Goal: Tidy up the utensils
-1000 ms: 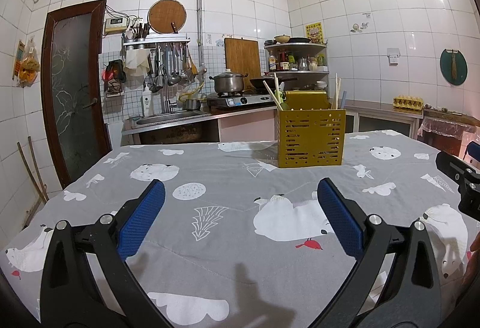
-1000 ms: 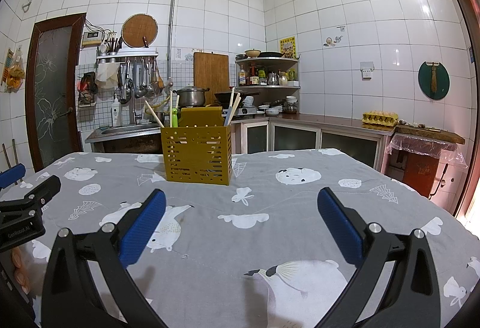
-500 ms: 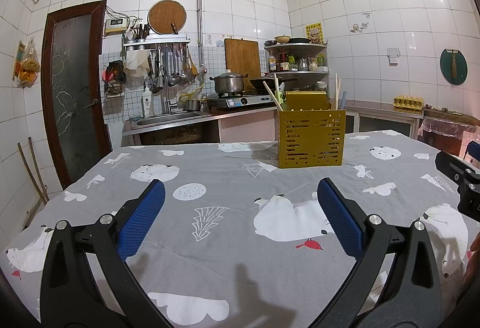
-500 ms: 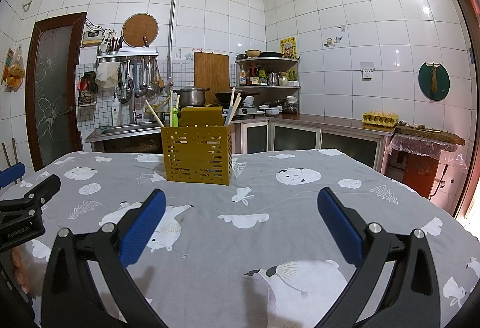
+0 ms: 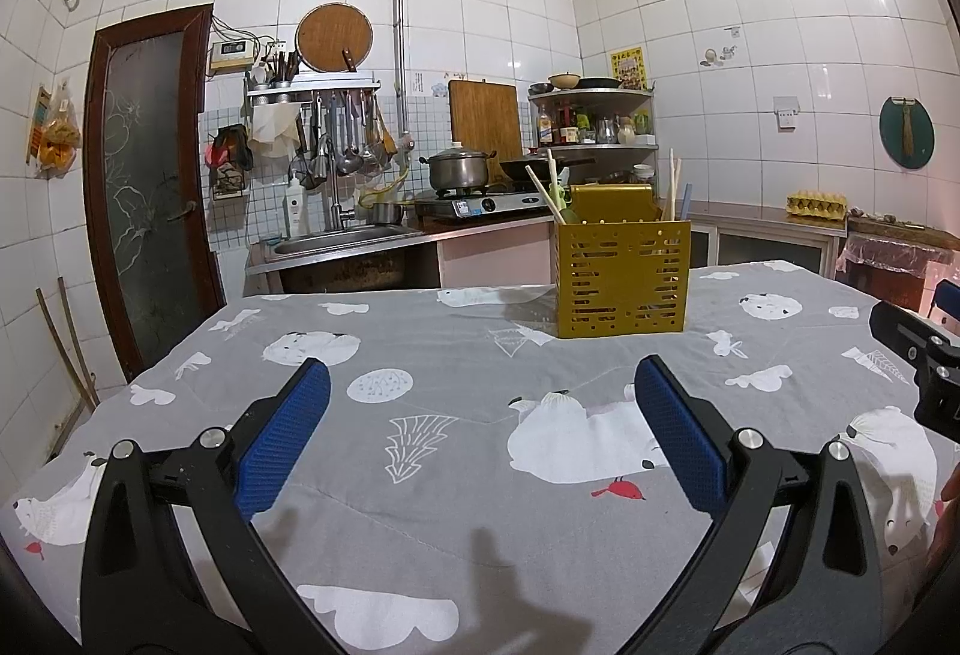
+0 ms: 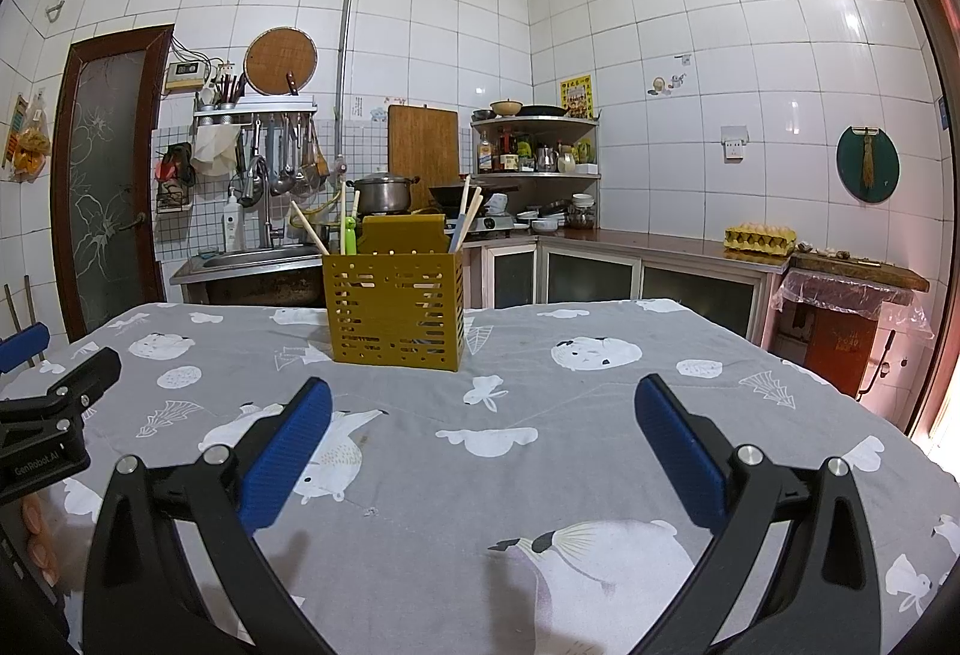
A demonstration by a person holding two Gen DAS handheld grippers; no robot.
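Left wrist view: the left gripper [image 5: 480, 433] is seen held wide open above the table [image 5: 456, 355], nothing being gripped between its blue pads [image 5: 282, 439]. A grey cloth printed with white animals and plants is spread over the table. The yellow utensil holder [image 5: 622, 276] is placed upright on the cloth at about one o'clock from this gripper, well apart from it. Chopsticks [image 5: 542, 193] are seen leaning out of its left compartment, and more sticks [image 5: 673, 187] are stood in its right corner. At three o'clock, part of the right gripper [image 5: 918, 355] is caught at the frame edge.

From the right wrist view, the right gripper [image 6: 483, 436] is likewise shown spread wide, with nothing held between its pads [image 6: 678, 451]. The utensil holder [image 6: 393, 310] is found at about eleven o'clock, well apart, standing on the cloth. A green-handled utensil [image 6: 350, 238] and pale chopsticks [image 6: 309, 235] are seen rising from its left side, and further chopsticks [image 6: 468, 220] from its right side. The left gripper [image 6: 54, 409] is partly visible at nine o'clock, near the table's edge. A kitchen counter with a pot [image 6: 384, 193] and a sink [image 6: 258, 256] is seen behind the table.
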